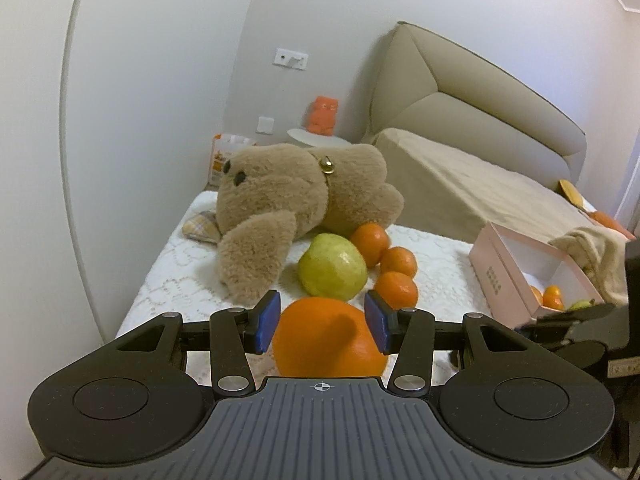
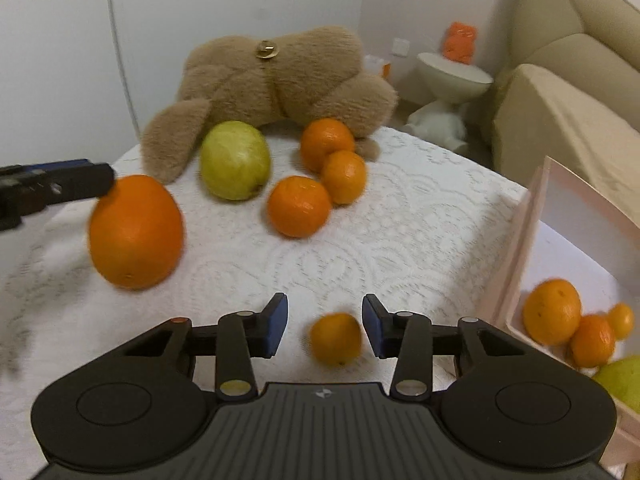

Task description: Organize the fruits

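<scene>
Pink box (image 2: 516, 240) holds three tangerines (image 2: 551, 312); green fruit (image 2: 622, 380) beside them.

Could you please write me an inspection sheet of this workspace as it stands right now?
Surface: white lace-patterned cover.
Job's things: large orange, green fruit, three mandarins clustered on the cover, small mandarin; pink box already holds several fruits.
Clutter: plush bear lying behind the fruit.
Grippers: left hand-held gripper open, pads either side of the large orange; right hand-held gripper open around the small mandarin.
Cables: nothing seen.
Surroundings: beige bed, round side table with an orange figure, wall sockets.
</scene>
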Motion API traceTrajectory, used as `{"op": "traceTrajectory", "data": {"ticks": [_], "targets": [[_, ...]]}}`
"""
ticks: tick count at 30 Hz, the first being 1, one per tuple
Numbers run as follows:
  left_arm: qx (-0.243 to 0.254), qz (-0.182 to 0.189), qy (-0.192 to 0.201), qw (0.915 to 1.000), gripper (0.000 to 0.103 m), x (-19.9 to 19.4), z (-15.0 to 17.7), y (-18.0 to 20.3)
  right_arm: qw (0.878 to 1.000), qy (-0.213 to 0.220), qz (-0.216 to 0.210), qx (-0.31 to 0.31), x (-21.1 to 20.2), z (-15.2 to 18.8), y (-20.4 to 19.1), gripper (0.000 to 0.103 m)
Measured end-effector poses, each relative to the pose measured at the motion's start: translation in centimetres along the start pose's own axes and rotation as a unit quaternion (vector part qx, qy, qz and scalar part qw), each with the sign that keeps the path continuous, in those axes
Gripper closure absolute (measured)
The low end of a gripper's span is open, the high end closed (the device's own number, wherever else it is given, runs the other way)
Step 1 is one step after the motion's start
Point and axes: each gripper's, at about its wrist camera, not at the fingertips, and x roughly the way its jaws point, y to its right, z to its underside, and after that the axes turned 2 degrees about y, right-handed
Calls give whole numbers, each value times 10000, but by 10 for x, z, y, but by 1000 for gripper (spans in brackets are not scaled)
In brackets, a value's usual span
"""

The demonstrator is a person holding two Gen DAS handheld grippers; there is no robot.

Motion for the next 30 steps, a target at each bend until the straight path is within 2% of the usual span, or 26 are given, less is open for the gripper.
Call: {"op": "traceTrajectory", "data": {"ticks": [1, 7, 14, 18, 20, 21, 23, 27, 30], "targets": [[26, 16, -8, 10000, 52, 0, 0, 2, 9999, 8, -40, 116, -2, 4, 4, 76], [300, 146, -108, 9994, 51, 5, 2, 22, 9962, 330, -405, 699, -38, 33, 25, 76], [671, 236, -107, 9974, 52, 12, -5, 52, 9901, 587, 1, 1272, -66, 71, 60, 76], [744, -41, 8, 9972, 51, 23, -22, 58, 9876, 653, 235, 1407, -64, 90, 76, 75], [575, -297, -34, 9979, 52, 33, -33, 52, 9849, 747, 164, 1553, -64, 97, 83, 64], [454, -403, -111, 9981, 52, 41, -39, 48, 9839, 774, 184, 1603, -63, 99, 84, 54], [254, -436, -313, 9982, 52, 57, -48, 40, 9820, 861, 226, 1665, -61, 104, 87, 44], [-113, -561, -636, 9963, 52, 89, -58, 28, 9815, 906, 114, 1682, -59, 105, 88, 31], [-151, -807, -795, 9934, 52, 107, -59, 26, 9830, 895, 167, 1593, -57, 106, 84, 29]]}}
